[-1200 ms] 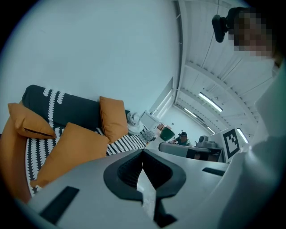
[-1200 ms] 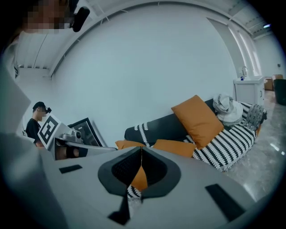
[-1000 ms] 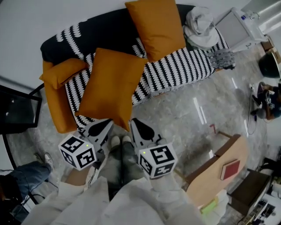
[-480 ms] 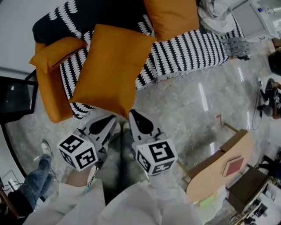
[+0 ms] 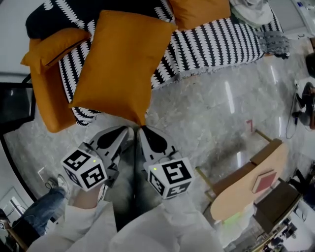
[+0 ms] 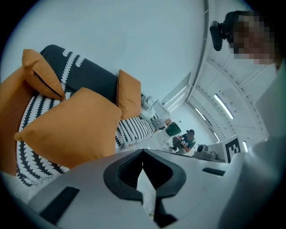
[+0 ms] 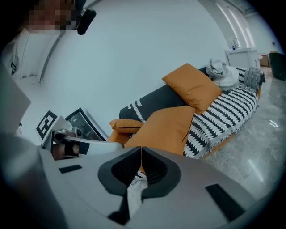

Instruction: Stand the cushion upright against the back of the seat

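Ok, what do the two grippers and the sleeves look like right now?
The left gripper and right gripper: pale grey shells, fingers with black ribbed pads. Each carries a white cube of black square markers with a small green light. The sleeves are white.

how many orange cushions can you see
3. The large cushion lies across the sofa seat, overhanging its front edge; the small cushion sits on the orange armrest; the far cushion leans on the backrest, partly cut off. Others may be hidden.
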Demonstrator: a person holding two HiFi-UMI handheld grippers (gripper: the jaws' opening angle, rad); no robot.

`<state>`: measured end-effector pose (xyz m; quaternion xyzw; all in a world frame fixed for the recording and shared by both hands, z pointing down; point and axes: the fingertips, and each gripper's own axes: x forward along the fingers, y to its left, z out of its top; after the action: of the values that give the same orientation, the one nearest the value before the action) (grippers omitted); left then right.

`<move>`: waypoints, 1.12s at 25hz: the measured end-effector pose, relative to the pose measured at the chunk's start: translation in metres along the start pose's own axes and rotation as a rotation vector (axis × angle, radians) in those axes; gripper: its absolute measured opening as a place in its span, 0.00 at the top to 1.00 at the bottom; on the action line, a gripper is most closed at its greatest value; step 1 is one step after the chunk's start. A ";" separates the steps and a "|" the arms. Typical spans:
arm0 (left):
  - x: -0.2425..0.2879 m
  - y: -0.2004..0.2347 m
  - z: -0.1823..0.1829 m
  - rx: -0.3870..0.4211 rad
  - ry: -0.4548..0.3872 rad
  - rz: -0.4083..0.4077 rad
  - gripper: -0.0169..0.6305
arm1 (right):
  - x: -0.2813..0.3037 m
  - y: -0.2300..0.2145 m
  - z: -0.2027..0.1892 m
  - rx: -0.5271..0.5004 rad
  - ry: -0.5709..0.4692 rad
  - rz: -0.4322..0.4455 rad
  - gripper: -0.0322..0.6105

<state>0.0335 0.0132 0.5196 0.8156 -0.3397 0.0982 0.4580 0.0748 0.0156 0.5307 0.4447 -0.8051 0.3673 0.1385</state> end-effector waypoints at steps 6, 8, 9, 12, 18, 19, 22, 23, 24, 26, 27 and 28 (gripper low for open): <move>0.018 0.016 -0.018 -0.027 0.018 -0.002 0.96 | 0.014 -0.012 -0.031 0.032 0.040 0.001 0.93; 0.020 0.022 -0.025 -0.039 0.026 0.001 0.96 | 0.018 -0.015 -0.039 0.036 0.051 -0.001 0.93; 0.020 0.024 -0.029 -0.045 0.030 0.002 0.96 | 0.018 -0.015 -0.043 0.035 0.057 -0.002 0.93; 0.020 0.031 -0.037 -0.054 0.037 0.005 0.96 | 0.022 -0.018 -0.053 0.030 0.070 -0.008 0.93; 0.025 0.040 -0.051 -0.065 0.054 0.004 0.96 | 0.029 -0.028 -0.076 0.046 0.113 -0.026 0.93; 0.026 0.041 -0.055 -0.067 0.058 0.005 0.96 | 0.031 -0.030 -0.079 0.048 0.119 -0.028 0.93; 0.028 0.046 -0.066 -0.077 0.068 0.013 0.96 | 0.038 -0.036 -0.089 0.042 0.135 -0.032 0.93; 0.029 0.049 -0.070 -0.081 0.073 0.015 0.96 | 0.040 -0.038 -0.092 0.036 0.141 -0.032 0.93; 0.030 0.051 -0.073 -0.085 0.078 0.018 0.96 | 0.042 -0.039 -0.095 0.029 0.147 -0.031 0.93; 0.031 0.054 -0.079 -0.088 0.087 0.022 0.96 | 0.046 -0.039 -0.100 0.015 0.162 -0.022 0.93; 0.031 0.055 -0.080 -0.087 0.090 0.024 0.96 | 0.048 -0.038 -0.102 0.010 0.169 -0.017 0.93; 0.031 0.057 -0.082 -0.085 0.092 0.026 0.96 | 0.049 -0.037 -0.104 0.005 0.175 -0.013 0.93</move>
<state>0.0325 0.0453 0.6187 0.7854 -0.3328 0.1271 0.5062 0.0665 0.0469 0.6470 0.4164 -0.7861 0.4061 0.2094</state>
